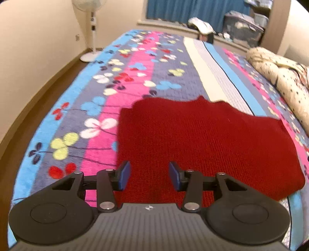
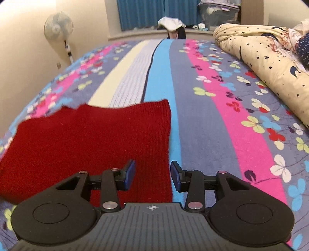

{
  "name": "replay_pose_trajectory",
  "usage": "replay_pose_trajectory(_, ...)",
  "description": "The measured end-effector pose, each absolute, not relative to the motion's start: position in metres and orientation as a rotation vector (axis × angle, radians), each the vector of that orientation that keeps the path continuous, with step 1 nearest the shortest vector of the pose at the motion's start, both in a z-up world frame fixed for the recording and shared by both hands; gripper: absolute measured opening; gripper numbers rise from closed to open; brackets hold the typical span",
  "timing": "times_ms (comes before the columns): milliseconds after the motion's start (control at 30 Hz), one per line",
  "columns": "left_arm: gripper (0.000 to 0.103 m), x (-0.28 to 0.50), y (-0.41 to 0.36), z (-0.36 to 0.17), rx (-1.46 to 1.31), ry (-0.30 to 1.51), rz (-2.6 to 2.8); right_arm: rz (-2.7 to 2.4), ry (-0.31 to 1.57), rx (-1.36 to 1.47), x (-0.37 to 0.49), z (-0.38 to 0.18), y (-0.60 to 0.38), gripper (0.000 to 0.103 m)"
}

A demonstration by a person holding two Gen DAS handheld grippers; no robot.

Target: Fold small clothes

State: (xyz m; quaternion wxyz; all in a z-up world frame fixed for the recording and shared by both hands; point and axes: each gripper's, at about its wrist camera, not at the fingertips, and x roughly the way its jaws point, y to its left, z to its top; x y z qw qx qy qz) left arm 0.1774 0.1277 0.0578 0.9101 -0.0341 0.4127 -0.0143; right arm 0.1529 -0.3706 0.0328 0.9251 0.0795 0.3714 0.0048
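Observation:
A red knitted garment (image 1: 202,139) lies flat on the flowered bedspread (image 1: 81,115). My left gripper (image 1: 149,174) is open and empty, hovering over the garment's near left part. In the right wrist view the same red garment (image 2: 87,139) fills the left side, with its ribbed right edge running toward me. My right gripper (image 2: 152,175) is open and empty, its left finger over the ribbed edge and its right finger over the blue stripe of the bedspread (image 2: 202,125).
A cream star-patterned duvet (image 2: 270,63) is bunched along the bed's right side, also visible in the left wrist view (image 1: 285,81). A standing fan (image 2: 58,29) is by the left wall. Blue curtains (image 2: 139,13) and clutter on the sill lie beyond the bed.

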Motion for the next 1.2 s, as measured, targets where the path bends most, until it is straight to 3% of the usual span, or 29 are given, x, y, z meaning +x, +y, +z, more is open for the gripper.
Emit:
replay_pose_trajectory(367,0.053,0.127,0.153,0.075,-0.114,0.832,0.041,0.063,0.671,0.187,0.131,0.054,-0.339,0.042)
replay_pose_trajectory(533,0.064,0.131,0.150,0.068,-0.072,0.858,0.052,0.089,0.637,0.192,0.133,0.057,-0.322,0.042)
replay_pose_trajectory(1200,0.066,0.152,0.155,0.055,-0.049,0.867,0.106,0.186,0.632,0.092,0.163,0.036,-0.247,0.042)
